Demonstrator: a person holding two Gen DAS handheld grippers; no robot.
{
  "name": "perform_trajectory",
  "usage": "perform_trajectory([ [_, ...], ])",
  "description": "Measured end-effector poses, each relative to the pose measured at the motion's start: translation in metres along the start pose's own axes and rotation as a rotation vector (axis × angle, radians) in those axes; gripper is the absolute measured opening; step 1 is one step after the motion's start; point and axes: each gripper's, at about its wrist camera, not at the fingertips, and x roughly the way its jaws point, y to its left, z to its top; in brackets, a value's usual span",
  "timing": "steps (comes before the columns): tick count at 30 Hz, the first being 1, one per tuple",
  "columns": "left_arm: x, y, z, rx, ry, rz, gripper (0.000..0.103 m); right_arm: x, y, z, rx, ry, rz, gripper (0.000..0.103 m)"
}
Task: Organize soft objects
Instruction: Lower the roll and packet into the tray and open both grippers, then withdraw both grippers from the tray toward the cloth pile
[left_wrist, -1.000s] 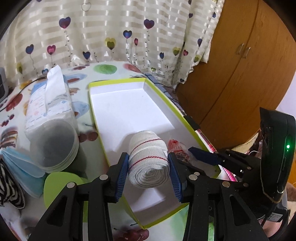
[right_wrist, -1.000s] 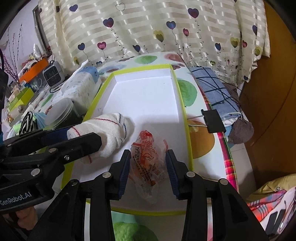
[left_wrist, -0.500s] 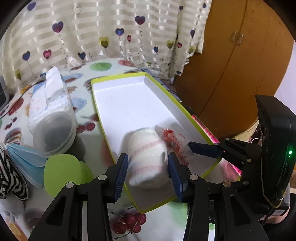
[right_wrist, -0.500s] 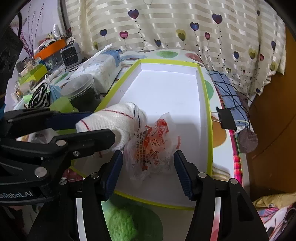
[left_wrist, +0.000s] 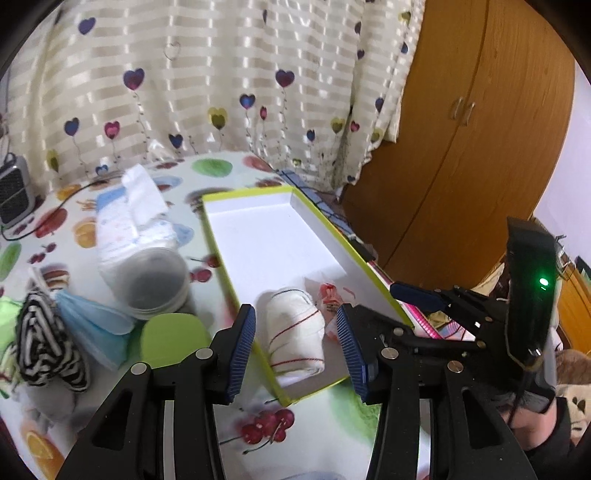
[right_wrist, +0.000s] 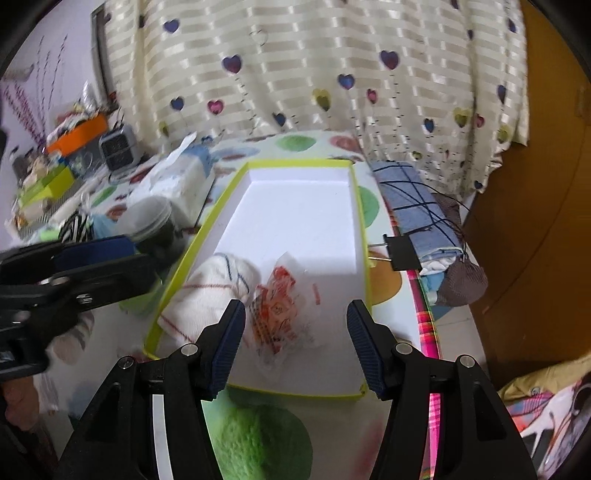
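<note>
The left hand-held gripper (left_wrist: 295, 343) tilts down over the near end of the tray (left_wrist: 258, 240), its blue pads spread apart; its jaws have just been opening. The rolled towel (left_wrist: 295, 332) lies between them, free of both pads. The right hand-held gripper (right_wrist: 295, 343) tilts down beside it, jaws wide apart and touching nothing. They too opened within the last second. The crinkled packet (right_wrist: 277, 310) lies below the gap, nearer the left pad.

The tray is a shallow white box with a lime-green rim, set lengthwise on the surface (left_wrist: 229, 170), close to its right edge. Both soft things sit at the tray's near end: the towel by the left wall, the packet just beside it on the right, their edges touching. The rest of the tray floor is bare white.

Left of the tray stand a tissue pack (left_wrist: 129, 218) and a stack of clear lids (left_wrist: 151, 277), with a striped cloth (left_wrist: 44, 343) and blue masks (left_wrist: 92, 325) nearer the surface's left edge. A binder clip (right_wrist: 402, 251) and folded blue cloth (right_wrist: 413, 203) lie along the right edge.
</note>
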Motion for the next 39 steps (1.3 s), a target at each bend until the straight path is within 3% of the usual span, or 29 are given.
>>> perform_trajectory([
  [7,-0.028,0.017,-0.011,-0.022,-0.035,0.045,0.045,-0.012,0.0,0.001,0.06,-0.027,-0.007,0.058],
  [32,-0.082,0.077,-0.062,-0.15,-0.079,0.135,0.045,-0.054,0.091,-0.015,-0.076,-0.025,0.136,0.058],
  [39,-0.09,0.093,-0.071,-0.188,-0.083,0.165,0.045,-0.059,0.115,-0.015,-0.148,-0.062,0.187,0.058],
])
